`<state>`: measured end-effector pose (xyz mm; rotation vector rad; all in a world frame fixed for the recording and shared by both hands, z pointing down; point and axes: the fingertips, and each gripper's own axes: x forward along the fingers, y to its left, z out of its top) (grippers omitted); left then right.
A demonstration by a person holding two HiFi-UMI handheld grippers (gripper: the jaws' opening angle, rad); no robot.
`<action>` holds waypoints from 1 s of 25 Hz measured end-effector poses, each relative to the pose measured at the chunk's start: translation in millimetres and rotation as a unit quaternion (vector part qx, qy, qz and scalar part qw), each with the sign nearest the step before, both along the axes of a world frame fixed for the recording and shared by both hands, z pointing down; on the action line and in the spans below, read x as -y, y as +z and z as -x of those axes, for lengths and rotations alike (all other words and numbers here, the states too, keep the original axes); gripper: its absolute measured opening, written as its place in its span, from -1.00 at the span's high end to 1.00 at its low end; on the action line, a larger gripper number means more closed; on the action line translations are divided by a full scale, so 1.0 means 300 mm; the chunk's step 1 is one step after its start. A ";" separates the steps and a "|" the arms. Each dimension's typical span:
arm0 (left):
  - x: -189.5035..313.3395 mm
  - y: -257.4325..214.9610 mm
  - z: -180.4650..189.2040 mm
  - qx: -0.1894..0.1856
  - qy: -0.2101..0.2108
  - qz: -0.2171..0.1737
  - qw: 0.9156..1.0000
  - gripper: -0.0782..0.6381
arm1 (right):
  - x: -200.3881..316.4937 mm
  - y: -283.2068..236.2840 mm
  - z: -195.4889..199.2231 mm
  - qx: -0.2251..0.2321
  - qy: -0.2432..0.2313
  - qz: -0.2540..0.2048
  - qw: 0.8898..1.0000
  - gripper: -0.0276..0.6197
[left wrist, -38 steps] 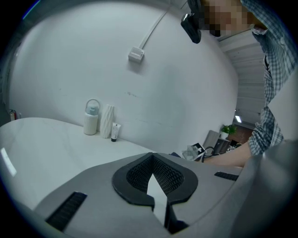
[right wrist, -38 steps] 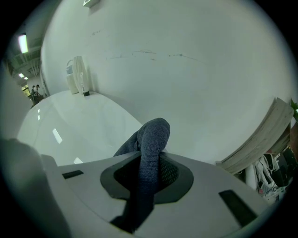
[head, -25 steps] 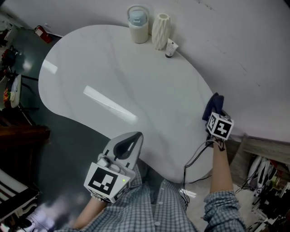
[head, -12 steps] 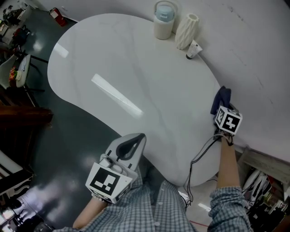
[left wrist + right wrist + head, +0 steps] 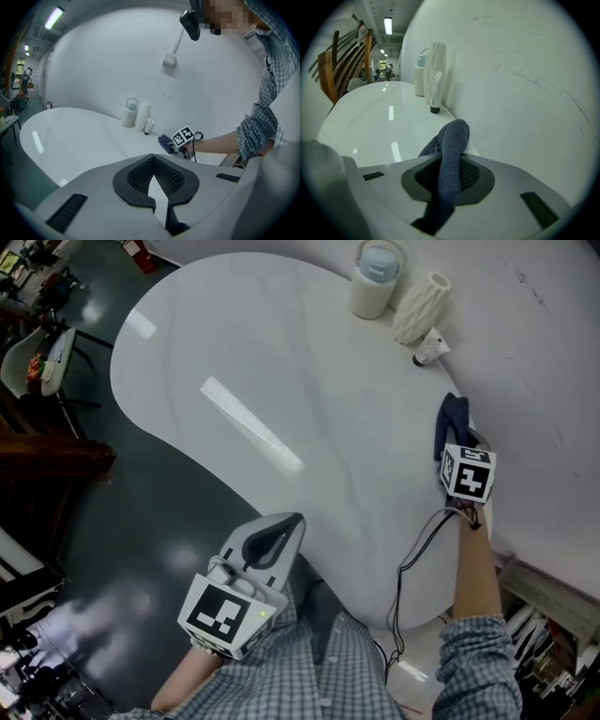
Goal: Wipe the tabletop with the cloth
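Right tongs (image 5: 456, 439) clamped on the cloth (image 5: 453, 416): dark blue, bunched, w/ a thick fold sticking out past the tips. Cloth sits at the far right edge of the tabletop (image 5: 281, 362), close to the wall. Can't tell how much of it presses on the surface.

Left tongs (image 5: 153, 178) together, nothing btw them, held close to the person's body, tips by the tabletop's near edge, well apart from the cloth.

At the back by the wall, in a row: lidded jar (image 5: 373, 282) w/ handle, ribbed vase (image 5: 419, 307), small tube (image 5: 430, 347) standing cap down. Tube is the nearest of these to the cloth, not touching it. Tabletop is white, glossy, curved, w/ a light streak on it.
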<state>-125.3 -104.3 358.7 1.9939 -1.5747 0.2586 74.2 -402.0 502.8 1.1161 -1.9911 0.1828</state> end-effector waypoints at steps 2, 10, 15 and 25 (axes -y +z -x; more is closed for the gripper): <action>0.003 -0.003 0.010 -0.007 -0.003 -0.008 1.000 0.77 | -0.019 -0.003 0.084 -0.002 -0.030 -0.004 1.000 0.75; -0.006 -0.003 0.037 -0.018 -0.001 -0.015 1.000 0.77 | -0.193 -0.016 0.366 -0.003 -0.143 -0.024 0.989 0.76; -0.010 -0.012 0.084 0.002 0.001 -0.011 1.000 0.77 | -0.306 -0.016 0.457 0.017 -0.187 -0.015 0.982 0.76; -0.026 -0.073 0.154 0.001 0.018 -0.049 0.999 0.77 | -0.668 0.012 0.665 -0.017 -0.369 0.020 0.929 0.75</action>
